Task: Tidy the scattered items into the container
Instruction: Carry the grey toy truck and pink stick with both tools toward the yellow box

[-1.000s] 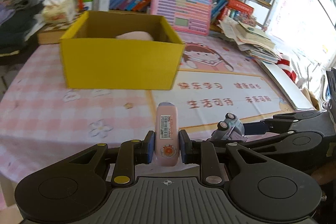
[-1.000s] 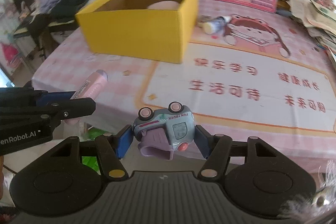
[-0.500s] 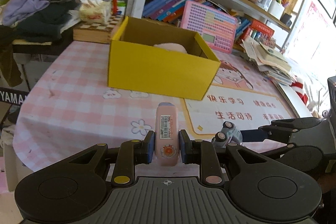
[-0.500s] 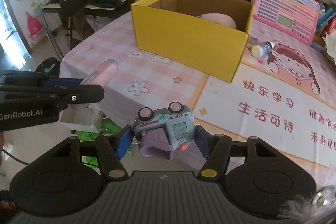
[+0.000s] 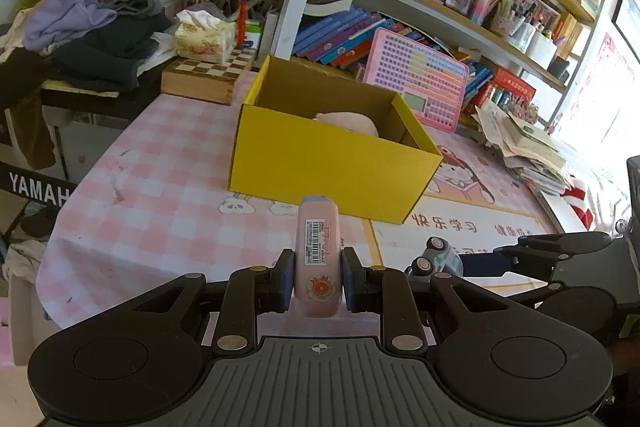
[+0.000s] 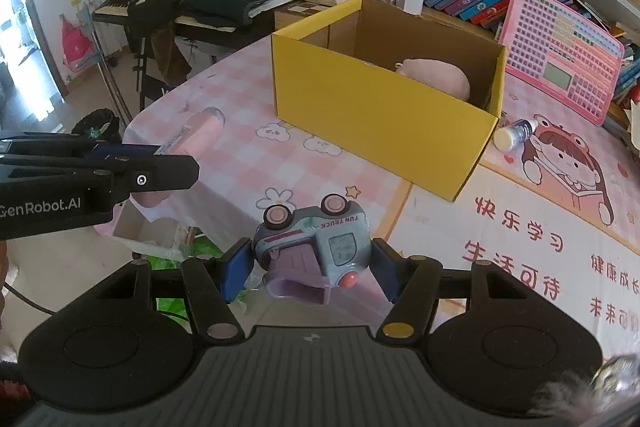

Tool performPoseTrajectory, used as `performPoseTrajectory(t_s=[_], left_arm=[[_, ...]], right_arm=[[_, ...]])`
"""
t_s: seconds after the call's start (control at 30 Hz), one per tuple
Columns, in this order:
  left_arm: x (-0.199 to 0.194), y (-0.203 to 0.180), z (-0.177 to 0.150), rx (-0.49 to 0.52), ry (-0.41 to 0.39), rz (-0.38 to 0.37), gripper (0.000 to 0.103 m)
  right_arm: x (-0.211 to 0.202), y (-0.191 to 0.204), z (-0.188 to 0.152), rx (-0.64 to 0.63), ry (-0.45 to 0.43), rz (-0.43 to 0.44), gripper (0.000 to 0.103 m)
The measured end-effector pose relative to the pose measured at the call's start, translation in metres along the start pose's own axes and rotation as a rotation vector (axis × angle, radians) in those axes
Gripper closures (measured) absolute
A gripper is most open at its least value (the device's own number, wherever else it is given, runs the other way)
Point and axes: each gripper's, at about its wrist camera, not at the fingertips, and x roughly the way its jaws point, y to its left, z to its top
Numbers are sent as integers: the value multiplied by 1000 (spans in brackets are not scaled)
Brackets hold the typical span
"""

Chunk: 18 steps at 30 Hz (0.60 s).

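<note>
The yellow cardboard box (image 5: pixel 332 163) stands open on the pink table, with a pink plush item (image 5: pixel 348 121) inside; it also shows in the right wrist view (image 6: pixel 380 115). My left gripper (image 5: pixel 316 279) is shut on a pink tube (image 5: pixel 318 247) and holds it in the air, short of the box. My right gripper (image 6: pixel 310 263) is shut on a grey-blue toy truck (image 6: pixel 316 239), held on its side above the table's near edge. The toy truck (image 5: pixel 436 259) also shows at the right of the left wrist view. A small white bottle (image 6: pixel 514 133) lies on the table right of the box.
A pink toy tablet (image 5: pixel 416 91) leans behind the box. A chessboard box (image 5: pixel 208 75) and a clothes pile (image 5: pixel 96 35) are at the back left. Stacked papers (image 5: pixel 520 143) lie at the right. A printed mat (image 6: pixel 540 227) covers the table's right part.
Both grippers have pulled back and risen with their objects still held. The box now looks farther away and more of the room shows.
</note>
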Motion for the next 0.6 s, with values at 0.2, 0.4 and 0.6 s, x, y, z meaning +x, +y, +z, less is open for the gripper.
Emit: performPoseTrajectory(t_s=[0.2,0.4,0.6], left_arm=[[8,-2,7,-6,-8,13,80],[21,-4,22,-32,-26,37,80],[38,-12,38,-48,-43,55,80]], right_arm=[[8,-8,9,-10,-4,14,42],[19,-22,24,-44,-12,38,42],[30,-43,40,-75,-24,79,42]])
